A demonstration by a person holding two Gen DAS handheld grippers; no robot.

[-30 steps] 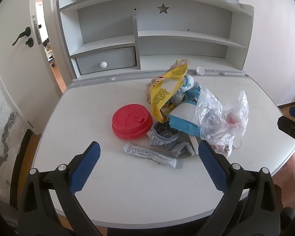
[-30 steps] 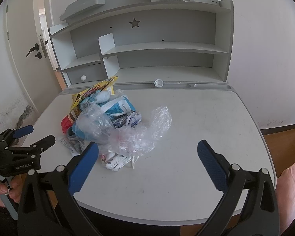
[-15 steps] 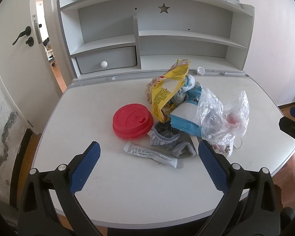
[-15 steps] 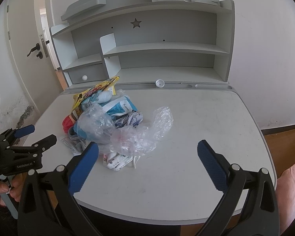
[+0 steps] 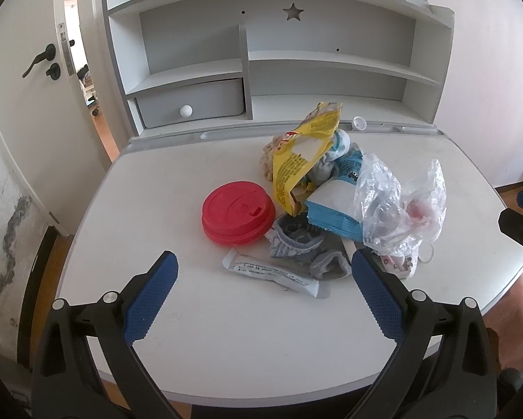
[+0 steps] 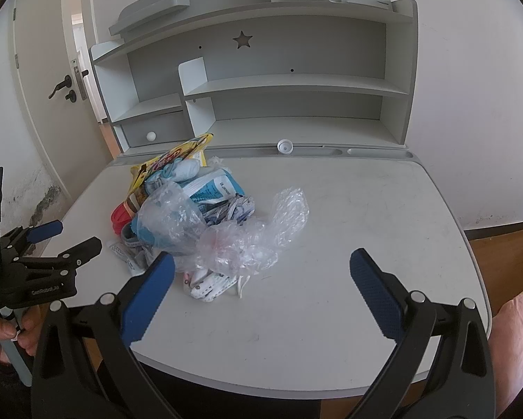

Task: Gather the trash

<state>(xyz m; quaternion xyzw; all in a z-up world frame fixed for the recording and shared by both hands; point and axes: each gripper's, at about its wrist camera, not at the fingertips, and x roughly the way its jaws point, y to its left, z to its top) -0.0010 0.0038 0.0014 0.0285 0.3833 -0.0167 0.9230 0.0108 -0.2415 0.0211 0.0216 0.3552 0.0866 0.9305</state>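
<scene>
A heap of trash lies on the white desk [image 5: 156, 181]: a red cup lid [image 5: 237, 217], a yellow snack bag [image 5: 303, 153], a blue-white packet [image 5: 334, 206], a clear plastic bag [image 5: 401, 209], grey socks [image 5: 296, 241] and a white sachet [image 5: 272, 272]. My left gripper [image 5: 263, 296] is open and empty, above the desk's near edge, just short of the sachet. My right gripper [image 6: 261, 293] is open and empty at the heap's right side, near the clear plastic bag [image 6: 240, 241]. The left gripper also shows in the right wrist view [image 6: 66, 237].
A grey hutch with shelves and a small drawer [image 5: 191, 104] stands at the back of the desk. A white bottle cap [image 6: 284, 146] lies in the groove at the hutch's foot. An open door [image 5: 34, 80] is at the left. Wooden floor [image 6: 506, 248] lies at the right.
Both grippers have crept slightly toward the heap. Nothing was taken hold of and the trash has not moved.
</scene>
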